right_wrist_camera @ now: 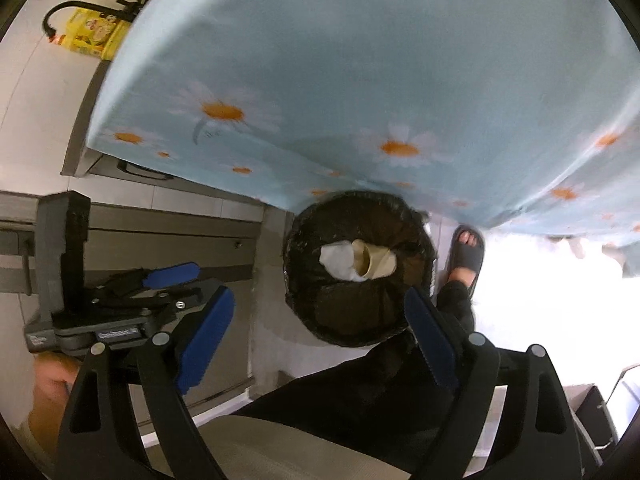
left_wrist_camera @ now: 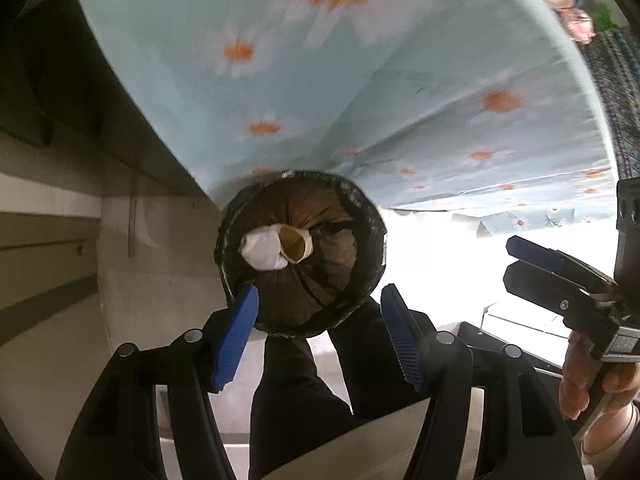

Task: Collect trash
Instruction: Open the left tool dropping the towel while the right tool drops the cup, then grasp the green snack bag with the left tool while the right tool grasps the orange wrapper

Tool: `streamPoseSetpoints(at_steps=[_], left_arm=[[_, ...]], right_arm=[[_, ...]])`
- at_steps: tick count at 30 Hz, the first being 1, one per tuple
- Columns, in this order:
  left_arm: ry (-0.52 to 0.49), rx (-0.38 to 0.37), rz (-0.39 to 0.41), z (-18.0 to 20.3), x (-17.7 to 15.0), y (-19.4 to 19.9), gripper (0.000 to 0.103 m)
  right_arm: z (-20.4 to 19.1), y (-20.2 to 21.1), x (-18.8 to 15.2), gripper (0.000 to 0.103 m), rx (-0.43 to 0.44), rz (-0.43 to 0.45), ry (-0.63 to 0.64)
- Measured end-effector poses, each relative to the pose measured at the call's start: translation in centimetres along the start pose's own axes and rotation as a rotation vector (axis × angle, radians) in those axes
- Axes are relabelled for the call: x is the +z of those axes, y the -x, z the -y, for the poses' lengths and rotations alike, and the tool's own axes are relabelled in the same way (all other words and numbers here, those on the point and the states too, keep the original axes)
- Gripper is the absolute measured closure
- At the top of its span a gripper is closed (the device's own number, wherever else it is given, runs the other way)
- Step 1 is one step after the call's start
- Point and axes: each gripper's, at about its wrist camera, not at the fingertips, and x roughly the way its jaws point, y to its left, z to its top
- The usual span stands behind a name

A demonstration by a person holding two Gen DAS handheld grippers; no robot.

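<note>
Trash [left_wrist_camera: 276, 246] lies in the bin [left_wrist_camera: 360, 204] by the bench [left_wrist_camera: 320, 80] edge; my left gripper [left_wrist_camera: 320, 336] and right gripper [right_wrist_camera: 320, 340] hover wide open, empty. Drop looks done; next, fetch more.

a home: daisy-print tablecloth [right_wrist_camera: 360, 80], lined trash bin [right_wrist_camera: 360, 268], tiled floor [right_wrist_camera: 32, 80]

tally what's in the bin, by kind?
White crumpled paper: 1
Cardboard tube: 1
Total: 2, both lying on the black liner in the bin. Anything underneath is hidden. Neither tongs hold anything.
</note>
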Motion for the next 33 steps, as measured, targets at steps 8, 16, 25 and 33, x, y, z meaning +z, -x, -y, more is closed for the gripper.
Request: streamPoseSetpoints(at_steps=[8, 16, 25, 33], left_arm=[[-0.092, -0.001, 0.117, 2.7, 0.8, 6.2, 0.041], [-0.176, 0.010, 0.234, 5.6, 2.9, 11.9, 0.041], [-0.225, 0.065, 0.342, 7.4, 7.8, 16.7, 0.041], [-0.239, 0.108, 0.366, 7.8, 12.8, 17.4, 0.029]], right_arm=[[-1.7, 5.4, 0.5, 0.017, 0.007, 0.104, 0.043], [-2.9, 12.2, 2.2, 0.017, -0.011, 0.254, 0.092], [-1.1, 18.6, 6.2, 0.017, -0.086, 0.406, 0.098], [1.8, 20.9, 10.3, 0.011, -0.155, 0.441, 0.079]])
